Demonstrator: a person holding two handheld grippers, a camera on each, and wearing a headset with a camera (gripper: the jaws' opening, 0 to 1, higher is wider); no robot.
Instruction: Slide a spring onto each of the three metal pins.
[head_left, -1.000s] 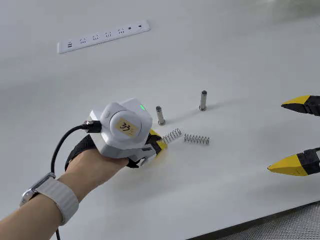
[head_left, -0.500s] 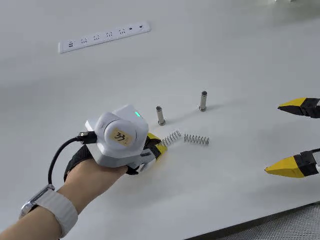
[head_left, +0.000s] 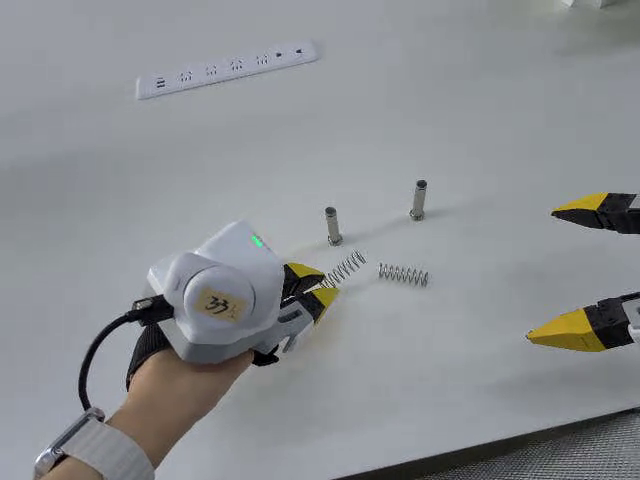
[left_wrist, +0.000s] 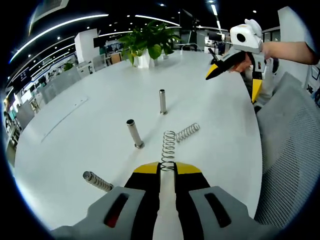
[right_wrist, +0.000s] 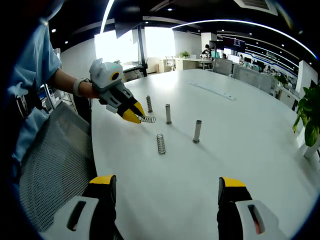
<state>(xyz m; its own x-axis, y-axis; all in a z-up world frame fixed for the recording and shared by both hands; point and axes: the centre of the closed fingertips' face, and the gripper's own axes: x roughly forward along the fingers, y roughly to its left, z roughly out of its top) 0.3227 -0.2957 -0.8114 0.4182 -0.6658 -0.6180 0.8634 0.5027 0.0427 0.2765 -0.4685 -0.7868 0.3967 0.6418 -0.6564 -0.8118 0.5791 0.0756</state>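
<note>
On the worktop (head_left: 450, 120), pinched by one end in the narrow-shut jaws of the left gripper (head_left: 318, 283): a spring (head_left: 347, 267), just beside the nearest bare pin (head_left: 331, 225). Lift clear, swing the free end over the pin's top, line up bore with shaft, then lower straight; grip lightly to spare the coils. Well off to the right, jaws wide: right gripper (head_left: 540, 275).

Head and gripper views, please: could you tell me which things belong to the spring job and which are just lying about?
Job: held spring, in the left gripper; loose spring; bare pin; second bare pin; third pin, apparently already sprung; right gripper, open.
Lying about: power strip; potted plant.
</note>
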